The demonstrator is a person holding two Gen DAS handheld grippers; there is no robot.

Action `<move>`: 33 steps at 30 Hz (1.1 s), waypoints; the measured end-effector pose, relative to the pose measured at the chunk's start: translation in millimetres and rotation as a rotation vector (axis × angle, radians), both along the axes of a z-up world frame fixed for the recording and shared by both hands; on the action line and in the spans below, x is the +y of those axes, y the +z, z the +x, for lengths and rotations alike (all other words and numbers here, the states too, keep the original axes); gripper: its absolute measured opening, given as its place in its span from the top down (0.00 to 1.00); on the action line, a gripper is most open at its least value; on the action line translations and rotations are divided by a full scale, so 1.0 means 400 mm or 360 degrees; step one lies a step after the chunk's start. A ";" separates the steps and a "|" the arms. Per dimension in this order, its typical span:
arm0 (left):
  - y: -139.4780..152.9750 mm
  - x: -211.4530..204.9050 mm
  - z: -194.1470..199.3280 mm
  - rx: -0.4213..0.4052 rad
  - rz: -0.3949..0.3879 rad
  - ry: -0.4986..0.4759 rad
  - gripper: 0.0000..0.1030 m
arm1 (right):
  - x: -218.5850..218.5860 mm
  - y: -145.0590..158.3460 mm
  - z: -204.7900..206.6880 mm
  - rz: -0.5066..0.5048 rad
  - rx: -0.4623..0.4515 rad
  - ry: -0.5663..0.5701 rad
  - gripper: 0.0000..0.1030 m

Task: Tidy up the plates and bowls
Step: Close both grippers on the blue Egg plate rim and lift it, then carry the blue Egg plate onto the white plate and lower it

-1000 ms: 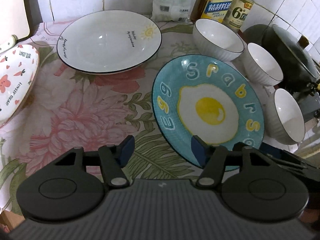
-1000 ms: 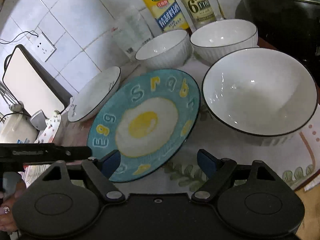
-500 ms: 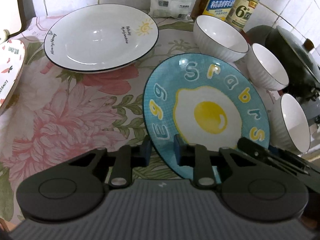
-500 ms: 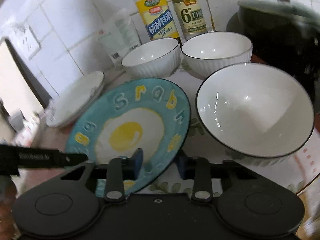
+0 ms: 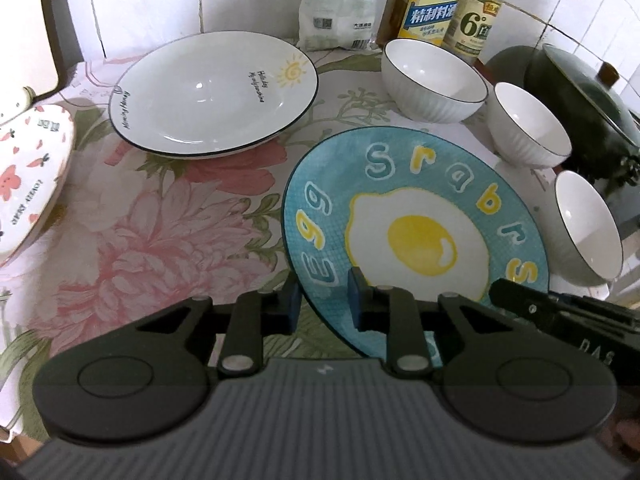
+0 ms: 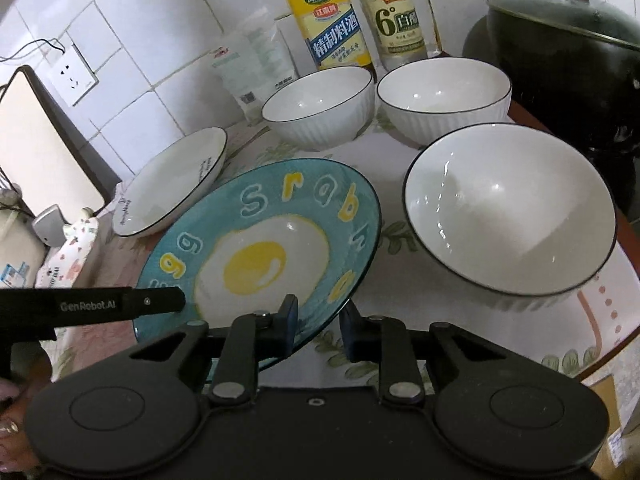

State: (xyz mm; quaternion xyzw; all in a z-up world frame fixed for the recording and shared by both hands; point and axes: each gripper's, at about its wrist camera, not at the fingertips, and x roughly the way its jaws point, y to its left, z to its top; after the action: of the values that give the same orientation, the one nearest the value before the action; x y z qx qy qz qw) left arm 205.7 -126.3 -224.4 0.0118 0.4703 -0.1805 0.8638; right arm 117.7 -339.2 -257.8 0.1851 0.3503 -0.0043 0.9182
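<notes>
Gripping opposite sides of the egg plate's [image 5: 416,236] near rim, the left gripper [image 5: 322,304] and right gripper [image 6: 318,320] had just closed on it beside three bowls [image 6: 508,216].

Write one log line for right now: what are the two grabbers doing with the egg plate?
left hand-held gripper: shut on egg plate rim | right hand-held gripper: shut on same rim, just closed | plate: tilted | white bowls, white plate: untouched
</notes>
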 end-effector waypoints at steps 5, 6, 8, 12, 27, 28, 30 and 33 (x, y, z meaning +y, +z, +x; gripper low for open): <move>0.036 0.039 -0.041 0.0014 -0.0031 0.0020 0.78 | 0.018 0.034 -0.037 0.0023 -0.0008 0.0049 0.73; 0.047 0.049 -0.050 0.0013 -0.0041 0.0026 0.78 | 0.022 0.045 -0.047 0.0027 -0.0016 0.0061 0.73; 0.070 0.066 -0.068 0.0000 -0.0056 0.0033 0.78 | 0.032 0.064 -0.063 0.0026 -0.0033 0.0081 0.73; 0.121 0.103 -0.096 -0.0005 -0.0077 0.0072 0.78 | 0.061 0.109 -0.089 0.0022 -0.0067 0.0118 0.73; 0.283 0.245 -0.134 -0.0126 -0.0162 0.0196 0.78 | 0.152 0.276 -0.071 0.0111 -0.0147 0.0287 0.73; 0.290 0.252 -0.128 -0.0115 -0.0169 0.0207 0.78 | 0.156 0.284 -0.064 0.0118 -0.0144 0.0296 0.73; 0.303 0.268 -0.117 -0.0103 -0.0180 0.0214 0.78 | 0.163 0.299 -0.051 0.0120 -0.0132 0.0318 0.73; 0.315 0.285 -0.106 -0.0107 -0.0191 0.0229 0.78 | 0.176 0.320 -0.027 0.0096 -0.0135 0.0363 0.73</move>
State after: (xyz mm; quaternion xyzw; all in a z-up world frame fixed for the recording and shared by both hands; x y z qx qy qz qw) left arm 163.4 -12.2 -98.5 -0.0677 0.4289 -0.1452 0.8890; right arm 106.9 -268.7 -130.0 0.1715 0.3300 0.1186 0.9207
